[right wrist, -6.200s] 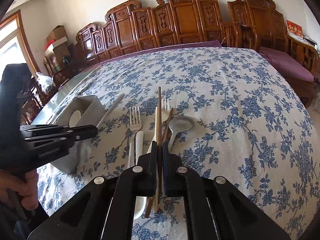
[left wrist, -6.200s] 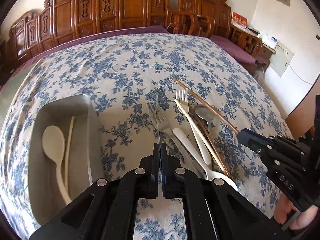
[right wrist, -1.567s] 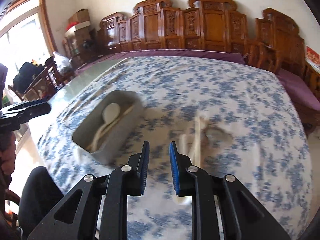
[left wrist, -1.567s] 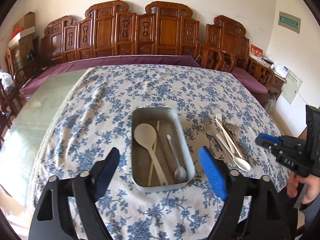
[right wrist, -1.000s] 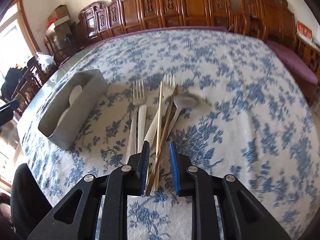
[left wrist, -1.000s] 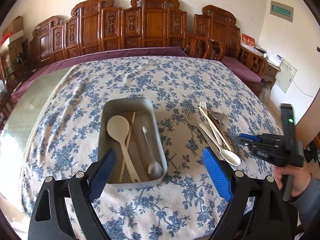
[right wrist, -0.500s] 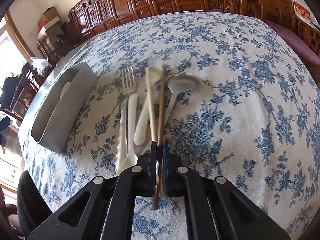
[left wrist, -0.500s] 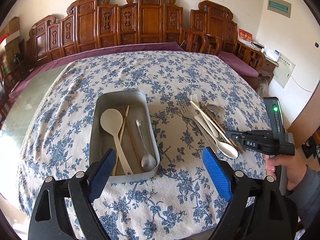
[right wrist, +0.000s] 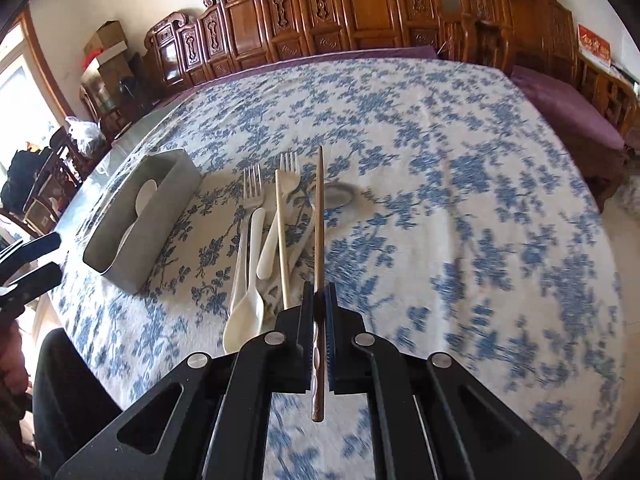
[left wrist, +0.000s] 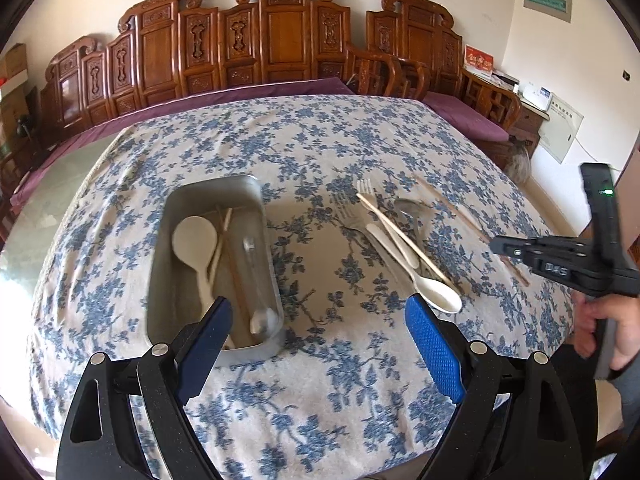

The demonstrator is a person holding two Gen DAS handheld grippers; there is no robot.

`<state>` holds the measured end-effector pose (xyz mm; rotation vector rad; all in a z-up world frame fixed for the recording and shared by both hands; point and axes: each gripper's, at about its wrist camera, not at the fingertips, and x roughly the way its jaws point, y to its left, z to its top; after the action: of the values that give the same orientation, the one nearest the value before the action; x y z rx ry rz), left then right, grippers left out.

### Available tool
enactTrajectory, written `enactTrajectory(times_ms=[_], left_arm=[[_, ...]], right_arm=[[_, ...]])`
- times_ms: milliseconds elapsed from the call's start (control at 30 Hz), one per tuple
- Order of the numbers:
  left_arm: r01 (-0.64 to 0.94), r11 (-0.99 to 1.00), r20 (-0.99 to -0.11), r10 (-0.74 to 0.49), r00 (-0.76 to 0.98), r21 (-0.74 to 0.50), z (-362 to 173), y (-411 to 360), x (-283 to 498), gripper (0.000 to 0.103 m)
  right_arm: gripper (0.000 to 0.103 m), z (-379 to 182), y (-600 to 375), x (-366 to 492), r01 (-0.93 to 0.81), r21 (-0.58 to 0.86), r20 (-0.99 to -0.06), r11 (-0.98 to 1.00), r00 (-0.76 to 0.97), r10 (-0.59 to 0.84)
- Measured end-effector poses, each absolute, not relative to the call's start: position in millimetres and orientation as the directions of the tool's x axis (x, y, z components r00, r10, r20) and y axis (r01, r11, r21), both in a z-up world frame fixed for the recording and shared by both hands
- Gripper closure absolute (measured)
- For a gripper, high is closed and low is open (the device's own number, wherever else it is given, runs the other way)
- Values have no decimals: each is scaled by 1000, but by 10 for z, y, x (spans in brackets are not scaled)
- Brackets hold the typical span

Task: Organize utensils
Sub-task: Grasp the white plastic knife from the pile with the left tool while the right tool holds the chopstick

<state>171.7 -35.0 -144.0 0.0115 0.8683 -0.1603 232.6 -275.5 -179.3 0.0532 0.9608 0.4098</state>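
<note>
While the left gripper (left wrist: 316,328) hangs wide open with nothing in it, the metal tray (left wrist: 160,248) sits just past it, near the left edge of the table (right wrist: 480,184). Inside the tray lie a pale spoon (left wrist: 196,244), a small metal spoon (left wrist: 260,316) and some thin sticks.

In the middle of the table is the pile that is not sorted yet: a metal fork (right wrist: 252,196), a white fork (right wrist: 289,172), two white spoons (right wrist: 246,316), a pale chopstick (right wrist: 282,240) and a metal spoon (right wrist: 338,196).

On the right, the right gripper (right wrist: 319,300) is squeezed tight on a brown chopstick (right wrist: 319,208). It holds the stick near its thick end, and the long thin end points out over the pile (it looks lifted off the cloth).

The chopstick is probably light, hard and a bit slippery. Held so near one end, it could swing or slide. A hold nearer the middle would keep it steadier on the way to the tray.
</note>
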Motion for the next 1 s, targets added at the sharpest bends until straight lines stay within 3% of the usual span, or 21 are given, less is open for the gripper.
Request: enactTrajectory(times_ms=[400, 733, 1000], left_arm=[[205, 972, -793, -215, 569, -117, -1645, -912, 1872, 19], [239, 961, -856, -241, 458, -142, -2003, -1419, 2229, 44], [214, 968, -873, -217, 437, -133, -2239, -1551, 2445, 50]], right_arm=[[97, -1776, -3131, 2154, -270, 226, -767, 936, 543, 342], [97, -1873, -3319, 2201, -224, 262, -771, 939, 537, 343], [97, -1859, -3326, 2220, -228, 285, -763, 931, 534, 364]])
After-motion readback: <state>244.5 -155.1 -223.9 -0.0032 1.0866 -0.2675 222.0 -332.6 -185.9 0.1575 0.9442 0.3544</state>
